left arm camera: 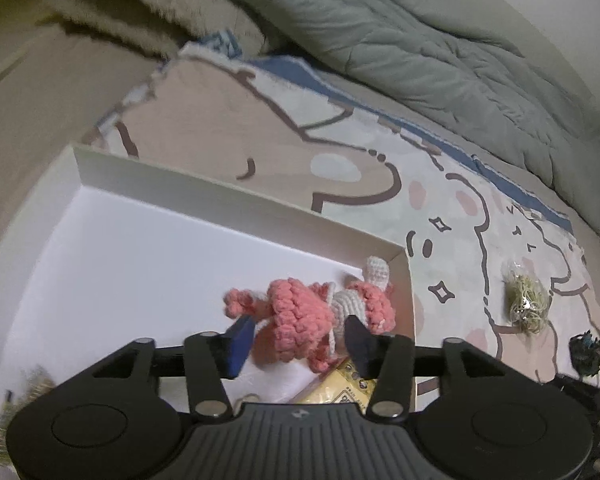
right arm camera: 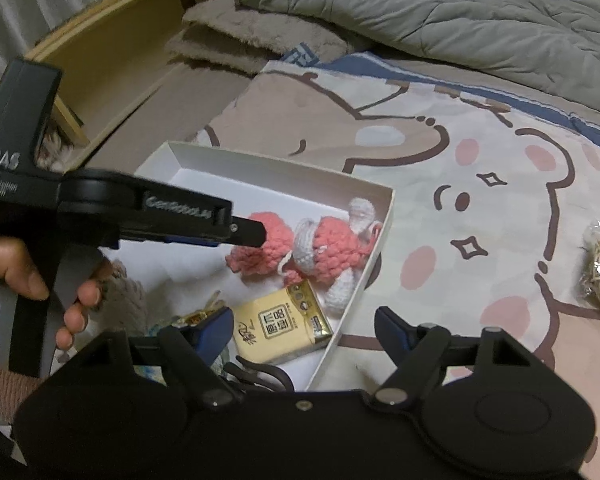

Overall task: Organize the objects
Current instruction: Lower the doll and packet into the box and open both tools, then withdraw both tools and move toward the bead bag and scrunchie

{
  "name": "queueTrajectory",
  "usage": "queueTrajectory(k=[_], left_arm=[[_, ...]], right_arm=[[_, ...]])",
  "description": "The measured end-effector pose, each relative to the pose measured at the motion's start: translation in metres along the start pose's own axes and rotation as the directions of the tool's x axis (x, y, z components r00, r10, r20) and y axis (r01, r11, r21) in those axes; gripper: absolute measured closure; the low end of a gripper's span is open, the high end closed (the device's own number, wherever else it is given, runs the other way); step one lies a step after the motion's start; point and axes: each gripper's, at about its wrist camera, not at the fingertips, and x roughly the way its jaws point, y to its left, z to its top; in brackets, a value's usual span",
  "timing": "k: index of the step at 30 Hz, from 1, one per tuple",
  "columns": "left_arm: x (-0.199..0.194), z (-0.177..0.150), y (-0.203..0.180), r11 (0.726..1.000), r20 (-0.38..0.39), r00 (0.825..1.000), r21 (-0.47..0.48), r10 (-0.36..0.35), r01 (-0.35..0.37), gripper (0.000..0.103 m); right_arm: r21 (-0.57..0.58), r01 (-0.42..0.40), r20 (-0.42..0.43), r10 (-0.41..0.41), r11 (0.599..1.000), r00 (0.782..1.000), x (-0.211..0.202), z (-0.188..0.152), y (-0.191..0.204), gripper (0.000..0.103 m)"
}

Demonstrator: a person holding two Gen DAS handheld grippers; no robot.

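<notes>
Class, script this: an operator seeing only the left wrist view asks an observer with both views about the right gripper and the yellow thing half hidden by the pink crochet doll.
Operator: Is the right gripper holding anything?
Observer: No, it is open and empty, above the white box's near end.
Operator: What is half hidden by the crochet doll?
Observer: A flat yellow packet with printed characters, lying in the box next to the doll.

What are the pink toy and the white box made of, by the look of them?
Pink toy: crocheted yarn, soft and matte; chunky looped stitches show. White box: probably thin cardboard, smooth and matte, with straight folded walls and crisp corners.
</notes>
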Motion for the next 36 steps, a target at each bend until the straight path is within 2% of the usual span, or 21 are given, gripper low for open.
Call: queueTrajectory(k=[4, 22, 30, 36], left_arm=[[-0.021, -0.004, -0.003, 0.999, 0.04, 0.999, 0.027, 0.022, -0.023, 0.034], [-0.091, -0.036, -0.005, 0.993, 0.126, 0.99, 0.089, 0.06, -0.072, 0.009], [-0.109, -0.049, -0.006, 0.988, 0.148, 0.985, 0.112, 0.087, -0.104, 0.001], [-0.118, -0.058, -0.004, 0.985, 0.157, 0.983, 0.123, 0.099, -0.119, 0.0]], right_arm=[[0.017, 0.0, 0.032, 0.0, 1.0, 0.999, -0.013, 0.0, -0.001, 0.024], [0.041, 0.051, 0.129, -0.056, 0.998, 0.99, -0.062, -0.01, -0.003, 0.018], [0.05, 0.075, 0.151, -0.082, 0.996, 0.985, -0.077, -0.017, -0.005, 0.011], [0.059, 0.108, 0.167, -0.116, 0.992, 0.979, -0.086, -0.023, -0.009, 0.004]])
